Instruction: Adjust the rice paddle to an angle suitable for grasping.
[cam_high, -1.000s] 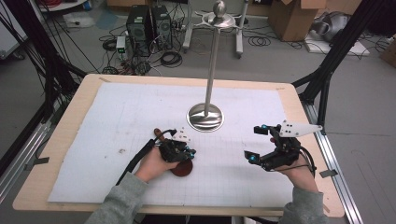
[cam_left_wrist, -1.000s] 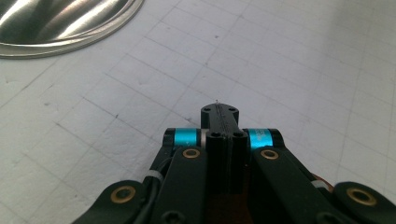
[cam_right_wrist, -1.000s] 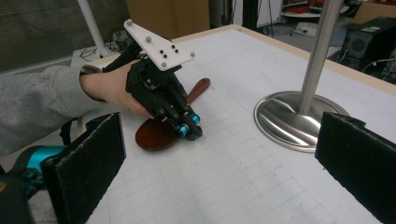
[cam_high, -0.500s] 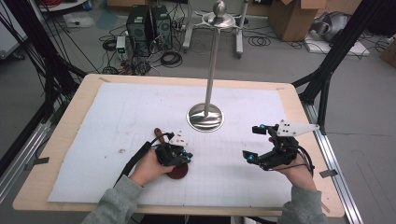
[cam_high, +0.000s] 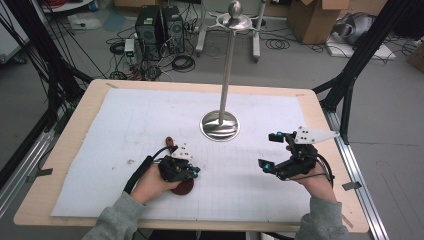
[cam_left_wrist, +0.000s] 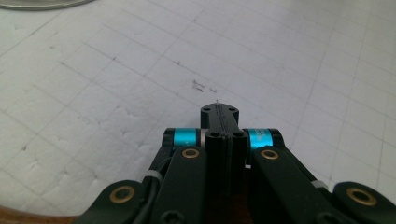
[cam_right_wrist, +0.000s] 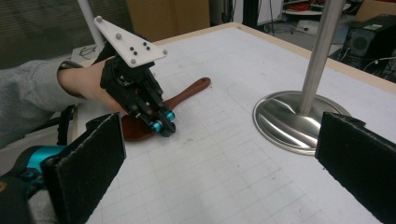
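left claw (cam_high: 192, 171): jaws pressed flat together, nothing between, low over wooden spoon (cam_high: 179, 184) | spoon: flat on white mat (cam_high: 150, 120), near-left of bench (cam_high: 65, 150), handle pointing far, bowl under claw | right claw (cam_high: 272, 151): jaws wide apart, empty, near-right | metal stand (cam_high: 220, 125): mid-bench, between claws, farther back

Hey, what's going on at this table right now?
A person sits at a table covered by a white gridded mat, with a two-jaw gripper in each hand. The left gripper has its jaws shut and sits right over a brown wooden spoon lying flat on the mat; whether it touches the spoon is hard to tell. The right gripper is open with nothing between its jaws. A metal stand with a tall pole rises from a round base beyond both grippers.
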